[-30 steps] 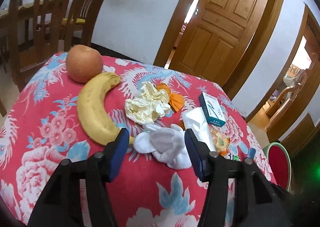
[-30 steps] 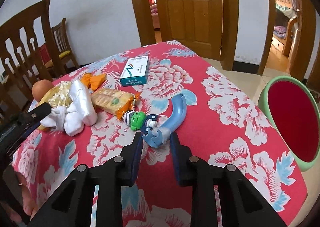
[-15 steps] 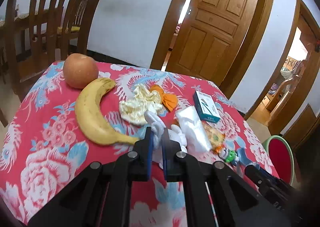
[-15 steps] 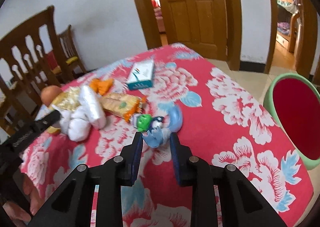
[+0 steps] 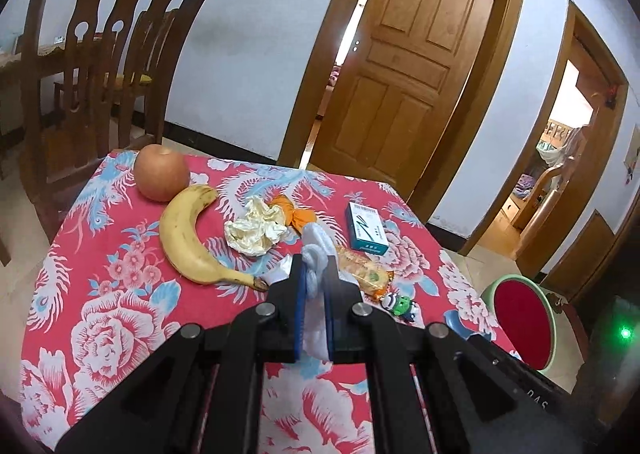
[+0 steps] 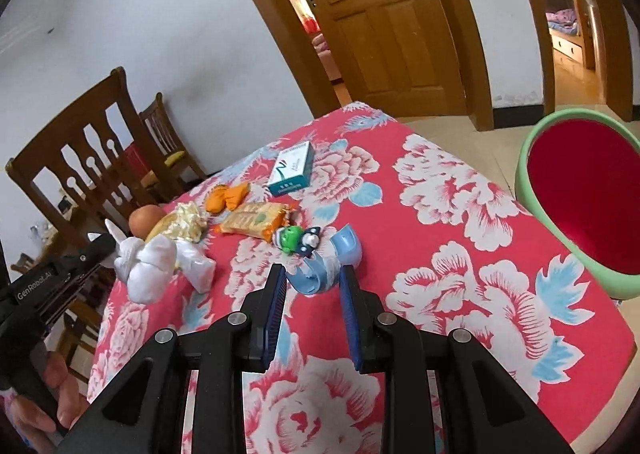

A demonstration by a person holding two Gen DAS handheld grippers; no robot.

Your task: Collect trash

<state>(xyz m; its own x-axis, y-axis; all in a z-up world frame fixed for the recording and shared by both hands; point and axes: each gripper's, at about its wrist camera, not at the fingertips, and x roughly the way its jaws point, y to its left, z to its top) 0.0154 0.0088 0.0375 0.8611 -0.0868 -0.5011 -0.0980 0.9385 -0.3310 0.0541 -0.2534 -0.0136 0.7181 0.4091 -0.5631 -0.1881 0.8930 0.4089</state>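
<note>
The white crumpled wad (image 5: pixel 316 254) is pinched between your left tongs (image 5: pixel 314 274), fingers pressed together on it; in the right wrist view the same wad (image 6: pixel 152 270) hangs off the tong tips above the near-left edge of the bench (image 6: pixel 440 182), and whether its lower end touches the cloth is hard to judge from here. Just beyond it on the bench lie a yellowish crumpled paper (image 5: pixel 256 232), an orange scrap (image 5: pixel 296 214) and a snack wrapper (image 5: pixel 362 272), close together. A banana (image 5: pixel 188 242) and an apple (image 5: pixel 161 173) sit to the left of these, touching or nearly so. A white and teal box (image 5: pixel 366 228) lies flat further right. Your right tongs (image 6: pixel 314 290) are spread, with a blue curved plastic piece (image 6: pixel 328 266) lying between the fingertips and touching neither pad as far as the view shows. A small green toy figure (image 6: pixel 296 240) lies just beyond that piece. Off the bench's right side stands a green bin with a red liner (image 6: pixel 580 198), mouth open. Wooden chairs (image 5: pixel 100 66) stand at the far-left side of the bench.
</note>
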